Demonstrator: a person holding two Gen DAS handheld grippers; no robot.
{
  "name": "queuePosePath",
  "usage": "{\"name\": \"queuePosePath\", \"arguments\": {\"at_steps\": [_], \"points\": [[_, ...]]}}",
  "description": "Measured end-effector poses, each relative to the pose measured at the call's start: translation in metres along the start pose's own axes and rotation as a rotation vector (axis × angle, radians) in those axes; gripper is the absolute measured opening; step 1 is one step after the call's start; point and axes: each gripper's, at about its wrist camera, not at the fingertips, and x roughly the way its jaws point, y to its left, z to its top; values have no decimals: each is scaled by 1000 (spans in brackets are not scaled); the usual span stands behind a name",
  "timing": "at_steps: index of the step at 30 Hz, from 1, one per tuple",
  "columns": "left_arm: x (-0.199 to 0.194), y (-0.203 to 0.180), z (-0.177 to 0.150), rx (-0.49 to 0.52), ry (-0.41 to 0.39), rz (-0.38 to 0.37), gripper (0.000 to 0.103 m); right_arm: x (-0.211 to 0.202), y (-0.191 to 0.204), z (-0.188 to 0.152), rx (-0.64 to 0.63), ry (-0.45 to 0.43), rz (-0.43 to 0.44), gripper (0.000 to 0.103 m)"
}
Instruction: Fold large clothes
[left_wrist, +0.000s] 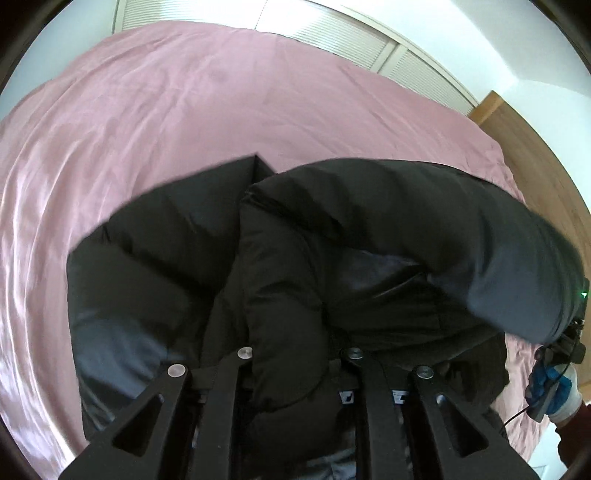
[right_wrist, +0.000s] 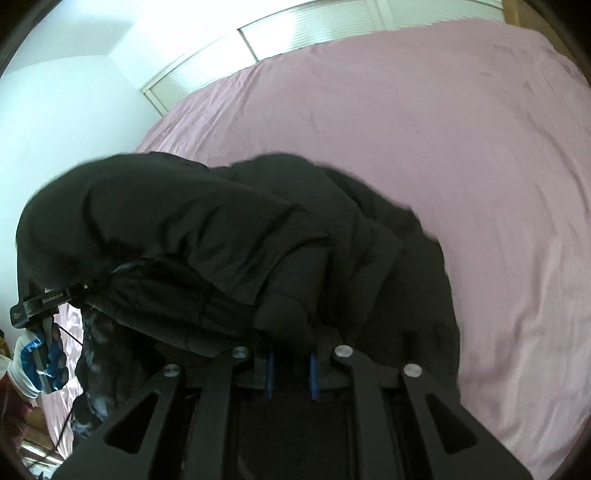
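A black puffer jacket (left_wrist: 332, 240) is lifted in a bunch over the pink bed sheet (left_wrist: 166, 110). My left gripper (left_wrist: 295, 373) is shut on a thick fold of it, and the padded fabric bulges up between its two arms and hides the pads. In the right wrist view the jacket (right_wrist: 221, 229) drapes away to the left. My right gripper (right_wrist: 291, 369) is shut on its near edge, with black fabric pinched between the blue pads (right_wrist: 270, 373). A sleeve hangs over the far side of each view.
The pink sheet (right_wrist: 461, 147) stretches wide beyond the jacket. White louvred wardrobe doors (left_wrist: 332, 33) stand behind the bed. A wooden floor (left_wrist: 535, 155) lies to the right. A gloved hand (left_wrist: 559, 387) and the other gloved hand (right_wrist: 29, 365) show at the edges.
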Motion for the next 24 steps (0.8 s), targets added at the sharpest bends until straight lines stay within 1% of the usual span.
{"name": "queuePosePath", "arguments": {"at_steps": [3,5,9,10,11,12,13,14,16,17,20,21,23,24], "points": [[-1,2,-16,-11,0,-1,22,-2,-5,-16,31,4,-1,13],[-1,3,-25,-26,-1,0,22,5,-9,-16,39,6,-10,13],[-4,0,-31,-50,-10,19,24,16,-8,-11,24,14,-40,13],[-6,-2,-30,-55,-14,19,26,17,-6,-8,24,11,-49,16],[-12,-2,-36,-58,-18,20,30,20,-2,-7,24,9,-50,16],[-13,-3,-36,-58,-18,20,36,22,5,-8,19,8,-57,16],[-14,-4,-35,-57,-15,23,39,22,8,-8,8,7,-66,17],[-15,-5,-33,-55,-12,30,45,21,12,-7,0,8,-71,18],[-16,-7,-31,-53,-10,43,50,22,15,-5,-10,13,-80,21],[-15,-7,-30,-54,-7,47,55,23,17,-4,-15,16,-85,21],[-15,-12,-28,-55,-11,64,60,23,25,-5,-31,27,-99,24],[-18,-13,-28,-57,-18,67,63,22,28,-5,-32,28,-101,25],[-20,-17,-29,-59,-30,76,68,12,38,-13,-35,20,-104,28],[-23,-17,-29,-57,-34,79,70,8,39,-13,-31,15,-99,31]]}}
